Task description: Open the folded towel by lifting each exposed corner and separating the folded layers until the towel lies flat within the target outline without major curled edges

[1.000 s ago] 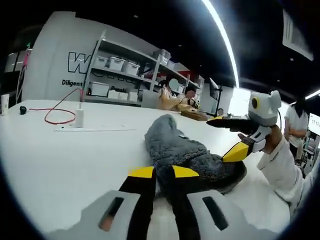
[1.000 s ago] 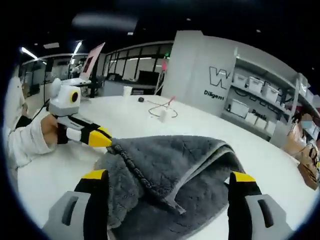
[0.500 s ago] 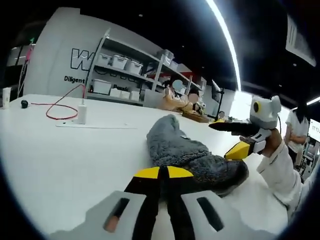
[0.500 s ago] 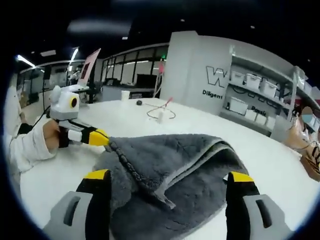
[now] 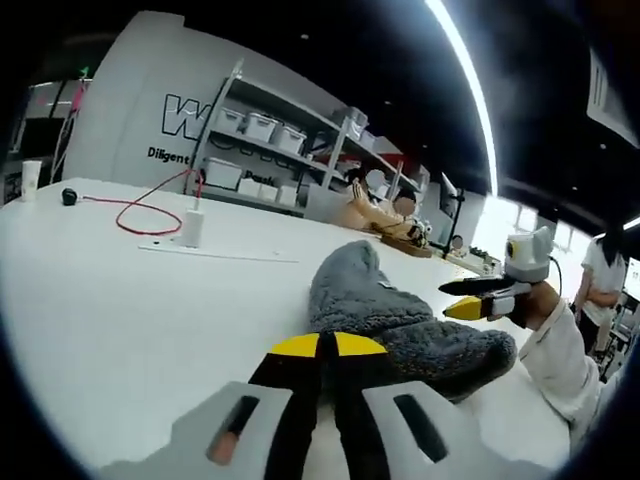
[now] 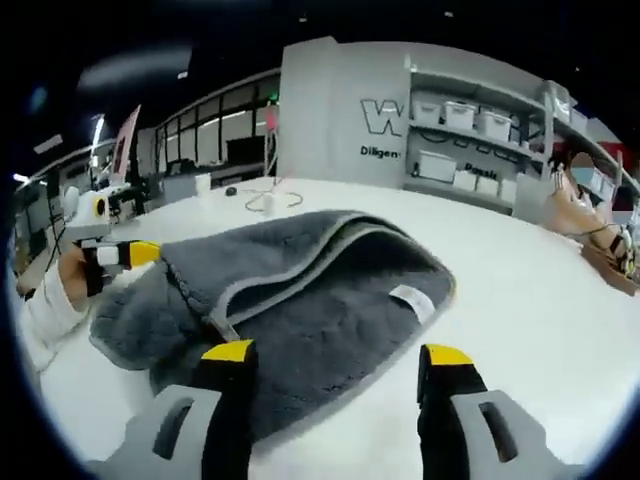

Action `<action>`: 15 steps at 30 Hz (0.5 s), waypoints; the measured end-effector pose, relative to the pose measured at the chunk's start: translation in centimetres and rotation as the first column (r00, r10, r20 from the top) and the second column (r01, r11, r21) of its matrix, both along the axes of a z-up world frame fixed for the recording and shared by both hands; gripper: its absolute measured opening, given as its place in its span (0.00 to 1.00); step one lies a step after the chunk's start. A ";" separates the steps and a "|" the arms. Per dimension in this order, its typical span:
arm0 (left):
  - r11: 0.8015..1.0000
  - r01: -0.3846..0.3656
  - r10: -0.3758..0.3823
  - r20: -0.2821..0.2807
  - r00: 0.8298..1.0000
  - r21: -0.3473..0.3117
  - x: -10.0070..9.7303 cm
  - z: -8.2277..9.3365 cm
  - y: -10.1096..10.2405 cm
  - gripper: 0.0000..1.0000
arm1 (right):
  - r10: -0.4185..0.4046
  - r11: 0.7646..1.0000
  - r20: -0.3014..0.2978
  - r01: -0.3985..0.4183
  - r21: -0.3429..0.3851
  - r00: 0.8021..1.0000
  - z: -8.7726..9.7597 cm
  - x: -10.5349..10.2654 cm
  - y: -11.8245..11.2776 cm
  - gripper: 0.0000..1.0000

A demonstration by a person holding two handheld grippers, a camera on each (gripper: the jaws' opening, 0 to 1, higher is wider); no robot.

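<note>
A grey fluffy towel [image 5: 385, 310] lies bunched and partly folded on the white table [image 5: 120, 310]. My left gripper [image 5: 325, 346] is shut, its yellow tips pinching the towel's near edge. From the right gripper view the left gripper [image 6: 128, 254] holds a corner at the far left, and the towel [image 6: 300, 300] shows a lighter hem and a white tag [image 6: 412, 297]. My right gripper [image 6: 340, 355] stands open, its jaws straddling the towel's near edge with nothing clamped. The right gripper [image 5: 470, 297] also hovers open just above the towel's right side, held by a white-sleeved hand.
A red cable and a white adapter [image 5: 190, 228] lie on the table at the back left, with a cup [image 5: 30, 180] further left. Shelves with white bins [image 5: 260, 150] stand behind. People sit at the far end [image 5: 375, 205] and one stands at the right [image 5: 605, 280].
My left jaws have closed on the towel's edge. The two grippers have drawn apart, and the towel now lies lower and more spread, with its white tag showing.
</note>
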State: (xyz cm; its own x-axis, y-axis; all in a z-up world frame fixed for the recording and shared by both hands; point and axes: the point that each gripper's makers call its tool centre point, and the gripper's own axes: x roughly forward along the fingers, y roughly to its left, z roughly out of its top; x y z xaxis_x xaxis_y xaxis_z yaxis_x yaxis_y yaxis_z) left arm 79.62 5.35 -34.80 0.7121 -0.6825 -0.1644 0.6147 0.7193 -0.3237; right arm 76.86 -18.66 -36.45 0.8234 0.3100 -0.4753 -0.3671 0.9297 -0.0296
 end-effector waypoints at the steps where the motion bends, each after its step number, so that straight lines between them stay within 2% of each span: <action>1: 1.000 -0.001 0.001 -0.004 1.000 0.000 0.0 -0.1 0.0 0.01 | -0.003 1.000 -0.009 0.003 0.009 1.000 -0.4 0.1 -0.1 0.57; 5: 1.000 0.000 0.000 -0.006 1.000 0.001 0.0 -0.1 0.0 0.01 | 0.006 1.000 -0.040 -0.005 0.028 0.999 -1.3 0.1 0.2 0.47; 10: 1.000 0.000 0.000 -0.011 1.000 -0.001 -0.1 -0.1 0.0 0.01 | 0.056 0.998 -0.104 -0.052 0.036 0.993 -3.1 -0.1 1.5 0.36; 15: 1.000 0.000 0.000 -0.012 1.000 -0.004 -0.2 0.0 0.0 0.01 | 0.060 0.997 -0.093 -0.055 0.049 0.994 -2.8 -0.2 1.6 0.28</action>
